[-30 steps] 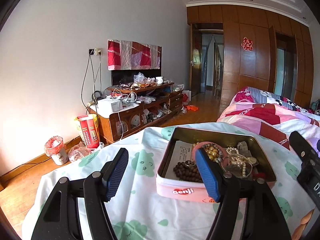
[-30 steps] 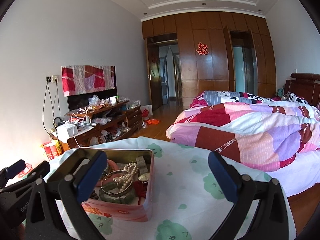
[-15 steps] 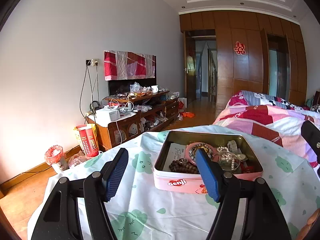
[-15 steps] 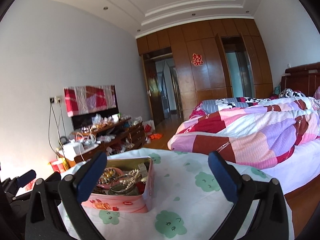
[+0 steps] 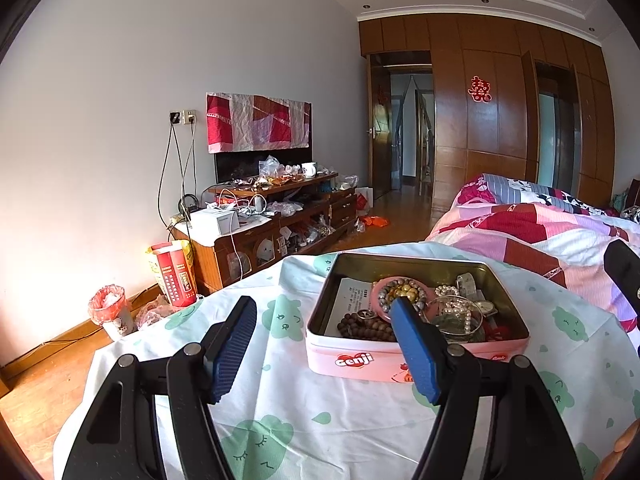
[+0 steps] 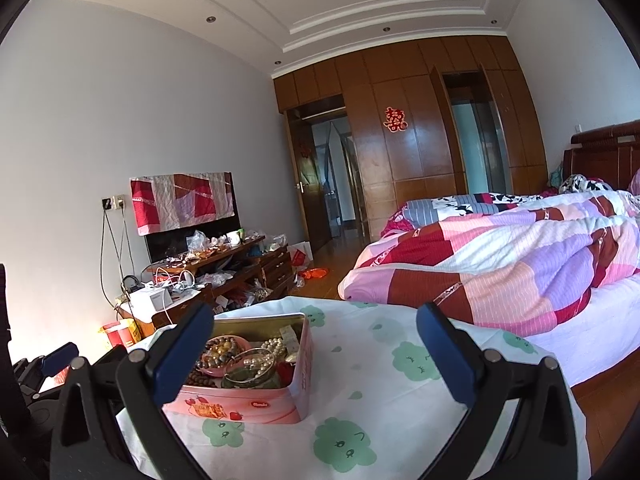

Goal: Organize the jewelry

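Observation:
A pink tin box stands open on a table with a white cloth printed with green clouds. Inside lie a dark wooden bead bracelet, pearls, a glass bangle, a white card and other jewelry. My left gripper is open and empty, just in front of the box, its right finger overlapping the box's near edge in view. My right gripper is open and empty, to the right of the box. The left gripper also shows at the right wrist view's left edge.
A bed with a pink, red and purple quilt lies right of the table. A cluttered wooden TV stand stands along the left wall, with a red carton and a small bin on the floor. Wooden wardrobes and a doorway are behind.
Both grippers have pulled back and risen a little from the box. The right wrist view has tilted upward. Both stay open and empty.

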Available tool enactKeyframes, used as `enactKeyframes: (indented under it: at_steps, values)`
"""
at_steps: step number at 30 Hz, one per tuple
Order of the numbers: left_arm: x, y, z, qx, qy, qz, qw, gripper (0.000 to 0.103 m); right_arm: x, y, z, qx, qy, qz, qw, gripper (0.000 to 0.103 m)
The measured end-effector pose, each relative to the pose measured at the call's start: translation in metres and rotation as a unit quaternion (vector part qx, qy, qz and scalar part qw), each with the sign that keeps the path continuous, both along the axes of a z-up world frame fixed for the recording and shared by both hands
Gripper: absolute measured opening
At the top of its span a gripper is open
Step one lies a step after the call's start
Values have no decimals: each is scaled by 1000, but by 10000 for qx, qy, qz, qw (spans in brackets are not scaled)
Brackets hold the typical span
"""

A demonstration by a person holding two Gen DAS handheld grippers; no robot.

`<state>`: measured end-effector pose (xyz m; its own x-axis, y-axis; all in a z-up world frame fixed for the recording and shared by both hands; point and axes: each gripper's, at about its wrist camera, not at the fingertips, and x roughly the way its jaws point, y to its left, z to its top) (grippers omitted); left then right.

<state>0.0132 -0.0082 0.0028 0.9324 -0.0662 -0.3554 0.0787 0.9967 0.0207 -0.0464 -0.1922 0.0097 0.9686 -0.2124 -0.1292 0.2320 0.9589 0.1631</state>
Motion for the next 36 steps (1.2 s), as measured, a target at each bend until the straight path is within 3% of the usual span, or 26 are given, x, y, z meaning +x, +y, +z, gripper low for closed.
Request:
enactKeyframes:
  at_steps: [36]
  values:
    - [1,2,-1,-14,47,10,10000,70,-1,4,1,-82,17,35,10000,103]
